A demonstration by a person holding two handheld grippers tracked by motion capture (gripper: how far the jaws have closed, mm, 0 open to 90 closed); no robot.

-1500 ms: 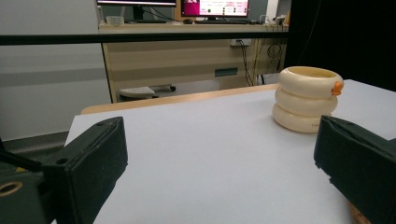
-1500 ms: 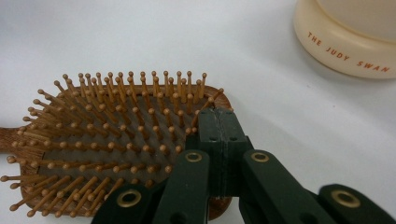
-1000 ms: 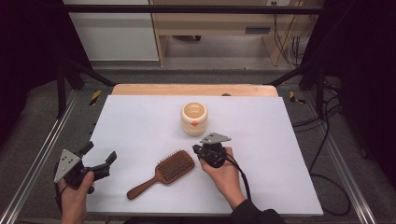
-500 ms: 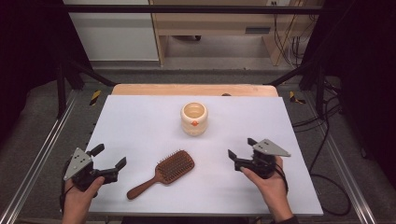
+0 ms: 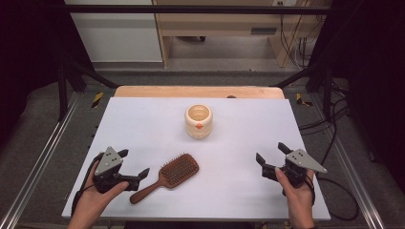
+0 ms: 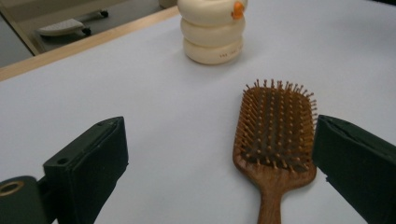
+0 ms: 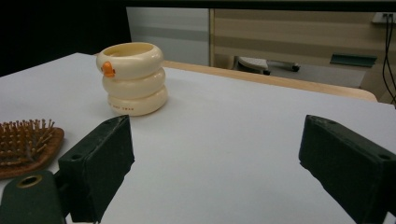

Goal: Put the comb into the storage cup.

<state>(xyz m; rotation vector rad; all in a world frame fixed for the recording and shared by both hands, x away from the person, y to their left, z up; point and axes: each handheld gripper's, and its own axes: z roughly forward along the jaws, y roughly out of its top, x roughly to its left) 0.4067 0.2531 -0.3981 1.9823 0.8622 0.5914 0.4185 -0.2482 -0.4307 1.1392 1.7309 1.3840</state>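
Both tongs stand spread and empty at this moment: the left tongs (image 5: 133, 164) at the near left of the tabletop (image 5: 143, 119), the right tongs (image 5: 271, 158) at the near right, well apart from each other. The right tongs' jaws have just been opening, and nothing lies between them.

Step in hand, as judged: a pause between placing and picking. The hairbrush (image 5: 167, 176) lies free on the tabletop, touched by neither tool, just beside the left tongs, whose jaws point toward it. In the left gripper view the brush head (image 6: 275, 123) sits just inside the right-hand jaw, off centre.

Next move, as judged: the left tongs would need to shift sideways to bring the handle (image 5: 145, 192) or the head between the jaws, come down level with it, then close (the handle is the narrower, surer hold).

Condition of the item: a wooden paddle brush, reddish brown, bristles up, head toward the middle of the tabletop, handle toward the near edge, lying at a slant.

Also noted: a cream ringed cup (image 5: 198, 120) with a small orange mark, upright, farther back, well apart from the brush
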